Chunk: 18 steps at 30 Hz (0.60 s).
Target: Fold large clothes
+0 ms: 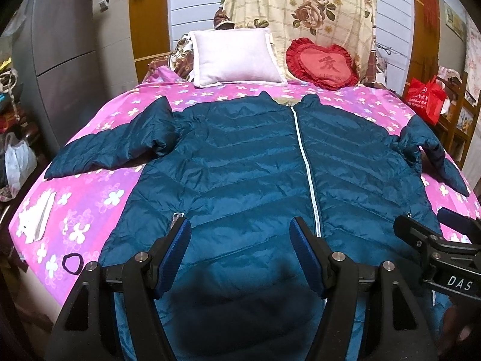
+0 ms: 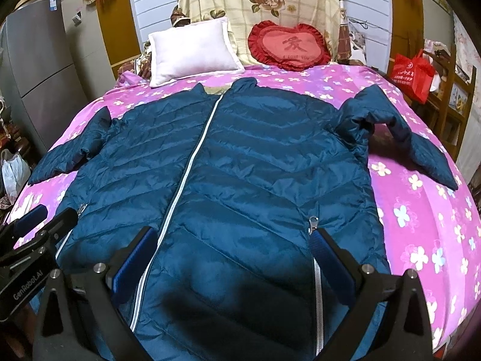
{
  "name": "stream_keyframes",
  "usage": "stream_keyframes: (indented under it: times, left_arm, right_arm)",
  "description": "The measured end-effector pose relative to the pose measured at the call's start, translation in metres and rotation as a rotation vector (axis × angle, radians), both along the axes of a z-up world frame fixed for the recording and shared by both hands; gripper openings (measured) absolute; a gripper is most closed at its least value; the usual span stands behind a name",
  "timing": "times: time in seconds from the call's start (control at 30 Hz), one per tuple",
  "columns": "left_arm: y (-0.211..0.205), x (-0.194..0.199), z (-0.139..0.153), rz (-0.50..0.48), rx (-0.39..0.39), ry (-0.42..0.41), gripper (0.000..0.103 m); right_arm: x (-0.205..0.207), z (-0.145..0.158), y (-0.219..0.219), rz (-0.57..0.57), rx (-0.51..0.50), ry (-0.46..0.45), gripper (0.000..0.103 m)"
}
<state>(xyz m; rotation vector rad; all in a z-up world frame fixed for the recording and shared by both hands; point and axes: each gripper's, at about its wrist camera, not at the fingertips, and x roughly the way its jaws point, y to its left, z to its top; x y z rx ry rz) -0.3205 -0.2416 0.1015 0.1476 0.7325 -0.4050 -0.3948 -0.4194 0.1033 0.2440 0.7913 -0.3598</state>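
Note:
A dark teal quilted jacket (image 1: 255, 162) (image 2: 240, 162) lies flat and face up on the pink flowered bedsheet (image 1: 90, 186) (image 2: 421, 210), zipped along a white zipper, both sleeves spread outwards. My left gripper (image 1: 240, 234) hovers open above the jacket's lower left half, with nothing between its blue pads. My right gripper (image 2: 237, 246) is likewise open above the lower right half, close to a pocket zip pull (image 2: 313, 221). Each gripper shows at the edge of the other's view: the right gripper (image 1: 433, 237) and the left gripper (image 2: 45, 219).
A white pillow (image 1: 236, 57) and a red heart cushion (image 1: 323, 63) rest at the head of the bed. A black hair tie (image 1: 72, 263) and a white item (image 1: 37, 219) lie on the sheet at left. A grey fridge (image 1: 60, 60) stands left, a red bag (image 1: 425, 97) right.

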Motion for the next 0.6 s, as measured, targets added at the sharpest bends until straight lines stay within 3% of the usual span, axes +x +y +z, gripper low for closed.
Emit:
stream_keyframes:
  times: [0.6]
  left_arm:
    - [-0.003,0.02,-0.003,0.024,0.011,-0.006,0.044]
  right_arm:
    - [0.035,0.0,0.001,0.017,-0.001,0.013,0.103]
